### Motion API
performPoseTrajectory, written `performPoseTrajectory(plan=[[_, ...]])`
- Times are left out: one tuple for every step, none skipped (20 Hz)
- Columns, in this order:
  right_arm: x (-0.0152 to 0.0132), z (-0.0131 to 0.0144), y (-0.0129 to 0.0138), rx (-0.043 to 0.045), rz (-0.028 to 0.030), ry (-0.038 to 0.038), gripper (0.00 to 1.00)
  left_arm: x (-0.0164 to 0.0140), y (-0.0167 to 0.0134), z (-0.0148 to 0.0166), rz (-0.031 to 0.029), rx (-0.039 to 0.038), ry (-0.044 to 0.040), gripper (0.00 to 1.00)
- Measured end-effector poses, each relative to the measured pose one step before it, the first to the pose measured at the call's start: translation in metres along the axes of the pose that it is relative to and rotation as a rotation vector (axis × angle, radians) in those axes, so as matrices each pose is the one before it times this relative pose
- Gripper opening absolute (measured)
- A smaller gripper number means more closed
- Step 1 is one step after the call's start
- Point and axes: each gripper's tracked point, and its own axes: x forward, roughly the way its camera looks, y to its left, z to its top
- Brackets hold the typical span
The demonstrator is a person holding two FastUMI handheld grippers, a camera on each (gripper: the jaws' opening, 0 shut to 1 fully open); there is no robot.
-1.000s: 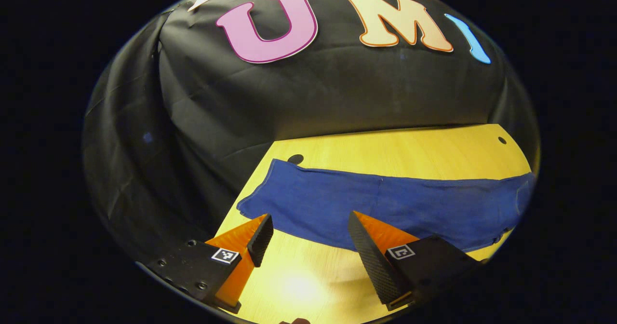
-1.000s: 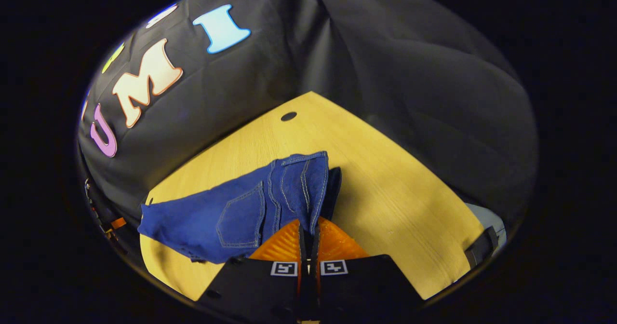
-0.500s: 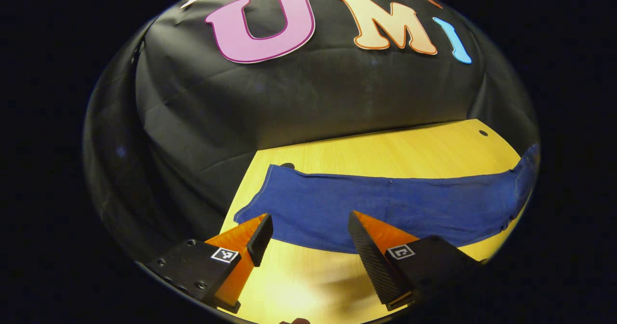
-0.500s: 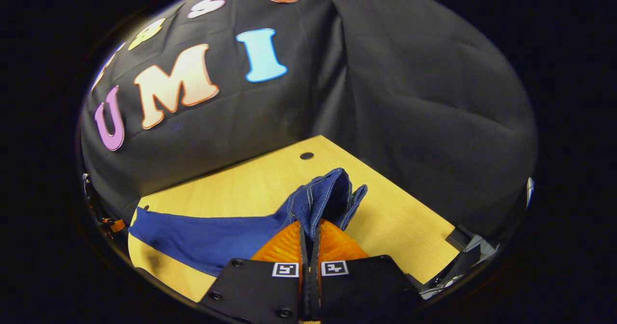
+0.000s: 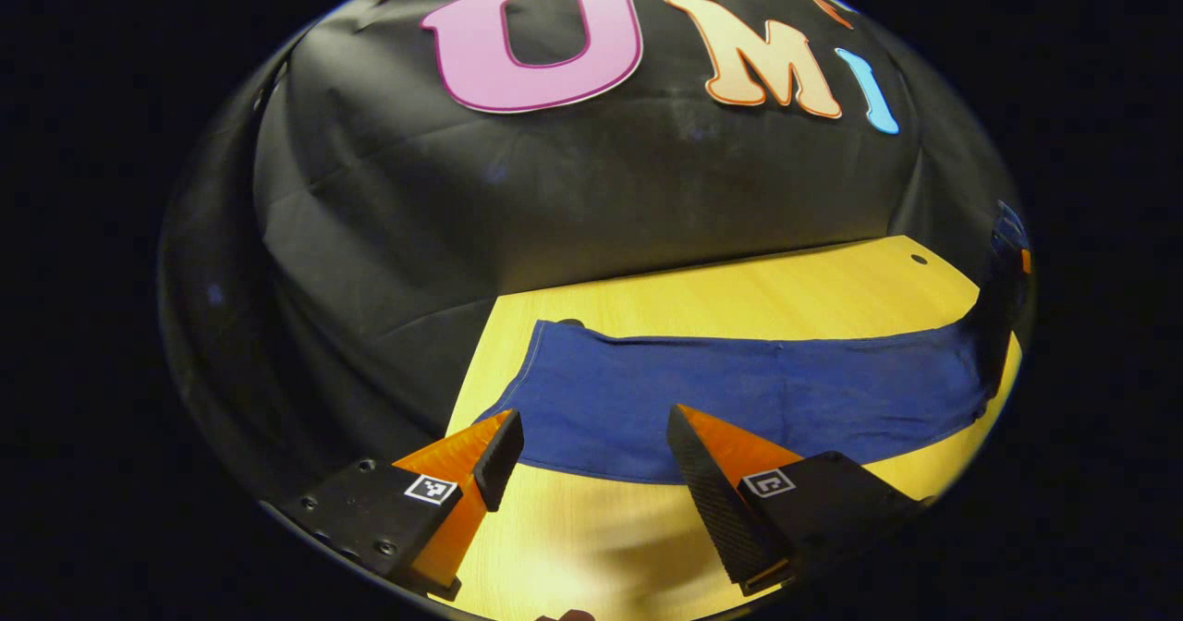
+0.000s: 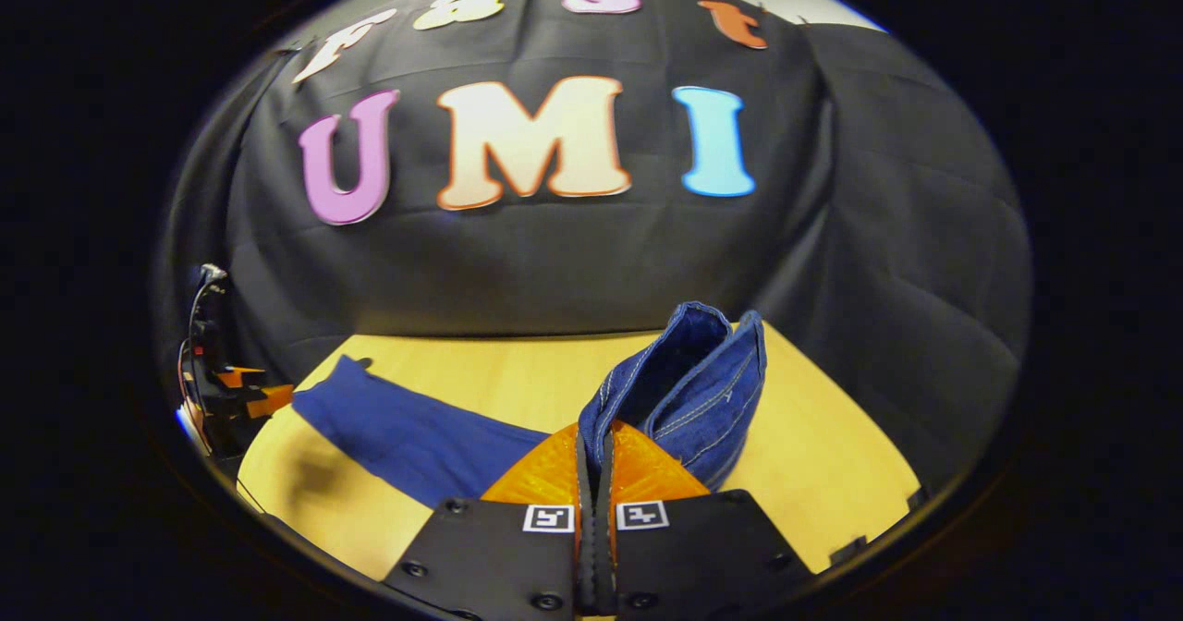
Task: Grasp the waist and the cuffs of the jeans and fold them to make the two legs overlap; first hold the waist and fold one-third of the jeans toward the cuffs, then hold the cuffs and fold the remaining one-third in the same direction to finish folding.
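Blue jeans (image 5: pixel 739 390) lie stretched across the yellow wooden table (image 5: pixel 786 284), legs overlapped, cuff end (image 5: pixel 541 371) at the left. My left gripper (image 5: pixel 591 422) hovers open just above the near edge of the cuff end, with nothing between its fingers. In the right gripper view, my right gripper (image 6: pixel 596 436) is shut on the waist (image 6: pixel 693 385), which is lifted off the table and stands up bunched above the fingers. The legs (image 6: pixel 407 432) trail away to the left on the table (image 6: pixel 832 473). The raised waist also shows at the far right of the left gripper view.
Black cloth walls close in the table at the back and on both sides. A small dark hole (image 5: pixel 918 259) marks the table's far right corner. The left gripper with its cables (image 6: pixel 226 390) shows at the far left of the right gripper view.
My right gripper has raised the waist off the table and turned toward the back wall; the waist now stands upright instead of lying flat. The left gripper shifted slightly and stays open.
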Motion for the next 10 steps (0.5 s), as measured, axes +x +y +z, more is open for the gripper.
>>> performPoseTrajectory(plan=[[0.01101,-0.00365,0.02261,-0.00566,0.04846,0.00486,0.02,0.00270,0.00478,-0.00367,0.00569,-0.00698,0.00058,0.96],[0.00986,-0.00802,0.02234,-0.00729,0.05099,0.01570,0.03,0.00014,0.00688,-0.00186,0.00812,-0.00537,-0.00093,0.96],[0.01428,-0.00946,0.01861,-0.00110,0.04768,0.01931,0.02,0.00265,0.00643,-0.00256,0.00967,-0.00381,0.00145,0.96],[0.01648,-0.01288,0.01884,0.00297,0.05648,0.02008,0.02,0.00149,0.00613,-0.00137,0.00800,-0.00399,-0.00154,0.96],[0.01292,-0.00854,0.01521,0.00566,0.05858,0.00961,0.03,0.00210,0.00554,-0.00263,0.00858,-0.00409,0.00134,0.96],[0.01471,-0.00807,0.01285,0.01877,0.05232,0.01889,0.02,0.00182,0.00539,-0.00254,0.00942,-0.00325,0.00197,0.96],[0.01339,-0.00823,0.01152,0.02867,0.04708,0.02145,0.02,0.00289,0.00525,-0.00141,0.00821,-0.00297,0.00048,0.96],[0.01172,-0.00653,0.00859,0.03390,0.03225,0.01204,0.02,0.00154,0.00455,-0.00122,0.00748,-0.00291,0.00137,0.96],[0.01380,-0.00761,0.00489,0.03513,0.02017,0.02132,0.02,0.00191,0.00437,-0.00164,0.00812,-0.00344,-0.00085,0.96],[0.01439,-0.01289,0.00099,0.03216,0.01070,0.03100,0.02,0.00175,0.00420,0.00081,0.00471,-0.00783,-0.00009,0.96]])
